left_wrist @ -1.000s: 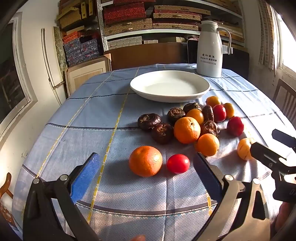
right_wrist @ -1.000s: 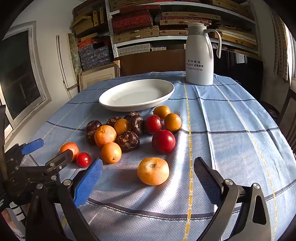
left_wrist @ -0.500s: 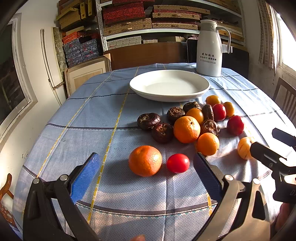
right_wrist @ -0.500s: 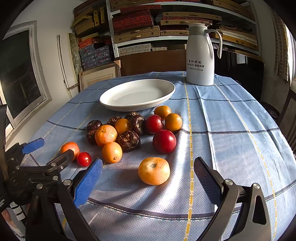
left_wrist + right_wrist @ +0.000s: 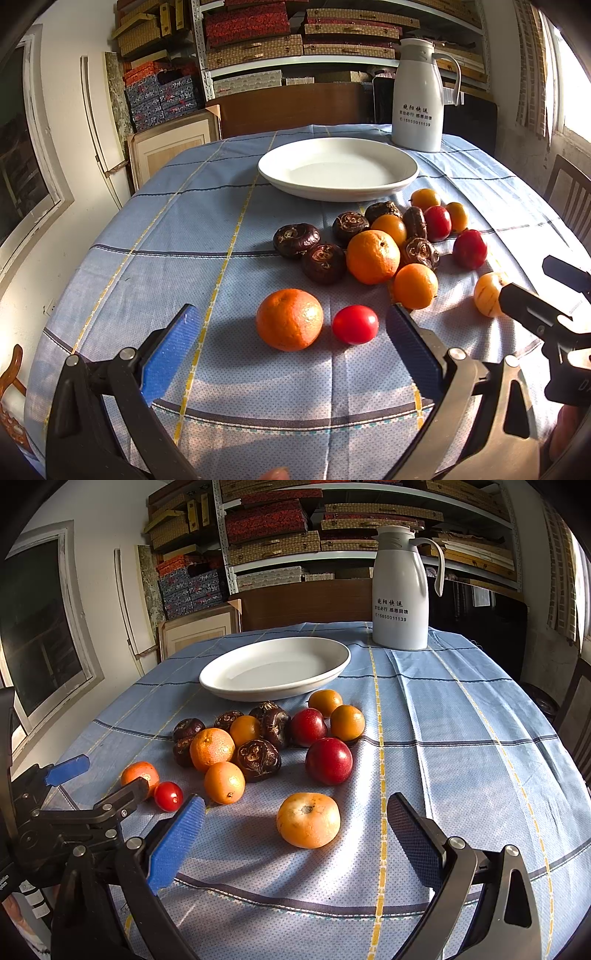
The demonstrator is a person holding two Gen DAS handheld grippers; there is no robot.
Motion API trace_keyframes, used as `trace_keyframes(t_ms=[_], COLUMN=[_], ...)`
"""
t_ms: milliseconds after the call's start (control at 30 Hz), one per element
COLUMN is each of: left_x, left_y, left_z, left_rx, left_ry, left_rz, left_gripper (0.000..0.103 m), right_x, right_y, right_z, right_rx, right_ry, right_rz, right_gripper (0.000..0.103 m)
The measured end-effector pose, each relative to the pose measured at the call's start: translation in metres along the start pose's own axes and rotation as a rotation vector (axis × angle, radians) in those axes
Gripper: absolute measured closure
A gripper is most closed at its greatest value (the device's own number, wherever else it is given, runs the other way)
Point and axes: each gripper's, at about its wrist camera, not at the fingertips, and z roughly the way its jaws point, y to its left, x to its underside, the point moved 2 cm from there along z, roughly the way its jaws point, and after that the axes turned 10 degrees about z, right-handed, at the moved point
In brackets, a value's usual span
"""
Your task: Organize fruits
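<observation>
Left claw (image 5: 291, 347) released, jaws spread wide, holding nothing. A large orange (image 5: 289, 319) and a small red tomato (image 5: 355, 324) lie on the counter (image 5: 147, 229) just ahead, between the finger lines; not touched.

Right claw (image 5: 293, 836) also released and empty. A pale orange fruit (image 5: 308, 819) sits between its fingers, apart from both pads.

Remaining fruit clustered near the white plate (image 5: 338, 192), which holds nothing. White jug (image 5: 400, 590) stands behind the plate.
</observation>
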Motion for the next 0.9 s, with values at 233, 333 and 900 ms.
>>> trace_keyframes(t_ms=[233, 333, 900], left_x=[0.0004, 0.0003, 0.0025], left_y=[-0.0001, -0.0002, -0.0019], left_z=[0.0005, 0.0005, 0.0016], left_rx=[0.001, 0.001, 0.003], left_ry=[0.001, 0.001, 0.004], left_rz=[0.000, 0.000, 0.000], left_gripper=[0.004, 0.004, 0.004], right_x=[0.0000, 0.0001, 0.0005], right_y=[-0.0002, -0.0002, -0.0005], right_z=[0.0002, 0.0003, 0.0006], right_rx=[0.000, 0.000, -0.001], right_ry=[0.001, 0.001, 0.002], right_rz=[0.000, 0.000, 0.001], right_gripper=[0.004, 0.004, 0.004])
